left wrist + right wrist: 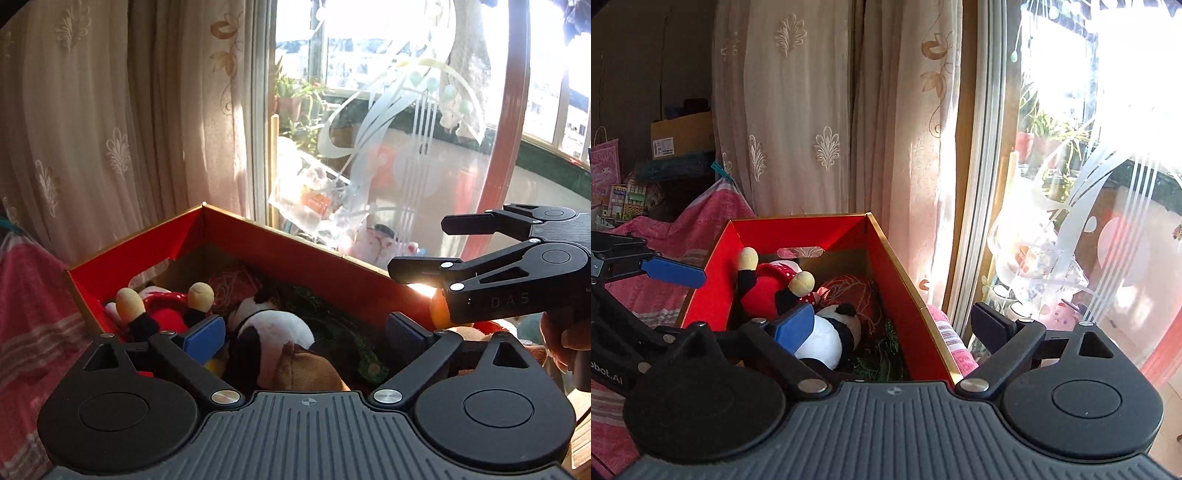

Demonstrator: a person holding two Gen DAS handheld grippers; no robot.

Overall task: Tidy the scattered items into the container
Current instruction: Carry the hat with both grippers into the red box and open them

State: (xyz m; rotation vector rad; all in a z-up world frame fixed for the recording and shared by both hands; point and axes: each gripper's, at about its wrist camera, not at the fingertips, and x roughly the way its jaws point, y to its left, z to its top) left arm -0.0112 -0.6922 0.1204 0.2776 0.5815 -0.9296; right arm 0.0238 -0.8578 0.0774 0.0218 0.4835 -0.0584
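A red box with a gold rim (295, 258) (897, 273) stands by the window and holds soft toys. Among them are a red and black doll with pale feet (162, 314) (764, 291), a panda (273, 325) (827, 339) and a brown plush (310, 369). Green cloth (332, 317) and red string lie underneath. My left gripper (303, 330) hangs open over the box's near side, nothing between its pads. My right gripper (897, 325) (417, 245) is open and empty over the box's right edge. A blue-padded finger (674, 272) of the left gripper shows at the left.
A glass door with frosted patterns (406, 129) runs behind the box, with a lace curtain (798, 129) to its left. Pink striped cloth (665, 236) lies around the box. An orange round thing (439, 314) sits under the right gripper. A cardboard carton (683, 134) and bags stand far left.
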